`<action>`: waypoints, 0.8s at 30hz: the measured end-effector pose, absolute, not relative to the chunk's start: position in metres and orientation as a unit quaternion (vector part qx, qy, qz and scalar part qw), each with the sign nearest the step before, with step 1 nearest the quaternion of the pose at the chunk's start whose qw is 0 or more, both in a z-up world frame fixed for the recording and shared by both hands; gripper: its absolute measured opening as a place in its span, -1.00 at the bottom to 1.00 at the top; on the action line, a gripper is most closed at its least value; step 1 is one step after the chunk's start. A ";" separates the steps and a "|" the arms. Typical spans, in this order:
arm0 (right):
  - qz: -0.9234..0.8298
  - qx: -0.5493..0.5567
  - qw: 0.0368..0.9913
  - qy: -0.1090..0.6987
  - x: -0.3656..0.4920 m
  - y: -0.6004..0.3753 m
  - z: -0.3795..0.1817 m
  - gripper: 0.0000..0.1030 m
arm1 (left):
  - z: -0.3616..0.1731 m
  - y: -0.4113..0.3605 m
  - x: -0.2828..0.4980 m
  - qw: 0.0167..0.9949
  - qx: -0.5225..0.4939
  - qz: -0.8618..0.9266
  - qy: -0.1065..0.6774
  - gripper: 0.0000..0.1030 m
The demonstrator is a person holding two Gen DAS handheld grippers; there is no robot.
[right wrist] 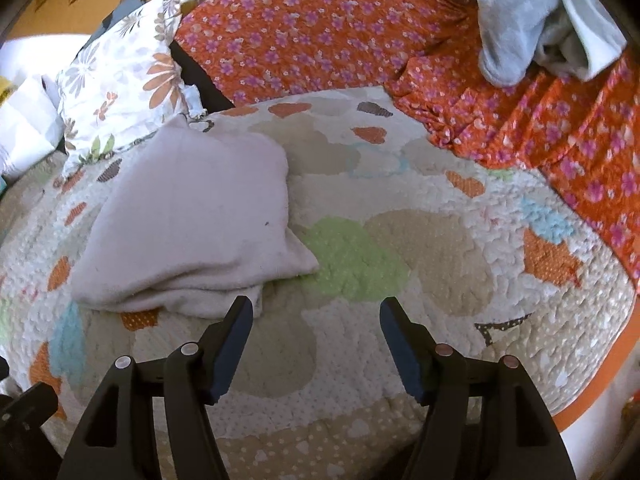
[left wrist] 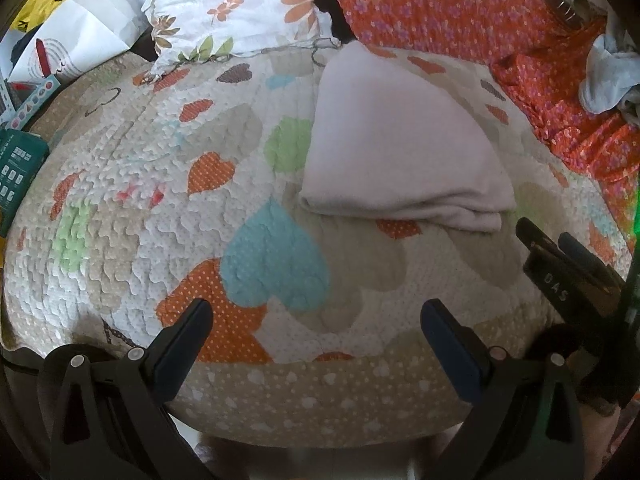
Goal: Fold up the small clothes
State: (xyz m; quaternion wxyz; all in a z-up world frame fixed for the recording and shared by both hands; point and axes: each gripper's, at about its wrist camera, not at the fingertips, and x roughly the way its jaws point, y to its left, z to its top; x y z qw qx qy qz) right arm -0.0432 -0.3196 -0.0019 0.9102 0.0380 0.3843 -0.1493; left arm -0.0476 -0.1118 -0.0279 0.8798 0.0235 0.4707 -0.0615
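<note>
Quilt (left wrist: 132,152): cream and beige ground, patched with hearts in orange with white dots, pale blue, light green and brown; beige border with small white hearts. Folded cloth (left wrist: 396,148): plain pale pinkish white; blanket (right wrist: 320,32): orange-red, strewn with small pink and purple flowers. Pillow (left wrist: 236,4): white with orange and grey daisies and green leaves; crumpled garments (right wrist: 532,28): light grey-blue.

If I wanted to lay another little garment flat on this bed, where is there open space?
Bare quilt lies right of the folded pale cloth, bordered by the orange flowered fabric. More lies left of the cloth, below the flowered pillow. The far right corner is crowded with a grey laundry heap.
</note>
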 end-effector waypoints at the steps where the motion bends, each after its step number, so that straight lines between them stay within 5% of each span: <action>1: -0.150 0.033 0.910 0.385 -0.043 -0.318 -0.003 0.37 | -0.029 -0.112 -0.047 0.879 0.024 -0.062 0.472 1.00; 24: -0.158 0.022 0.903 0.400 -0.032 -0.321 -0.013 0.43 | -0.033 -0.110 -0.050 0.872 0.015 -0.059 0.486 1.00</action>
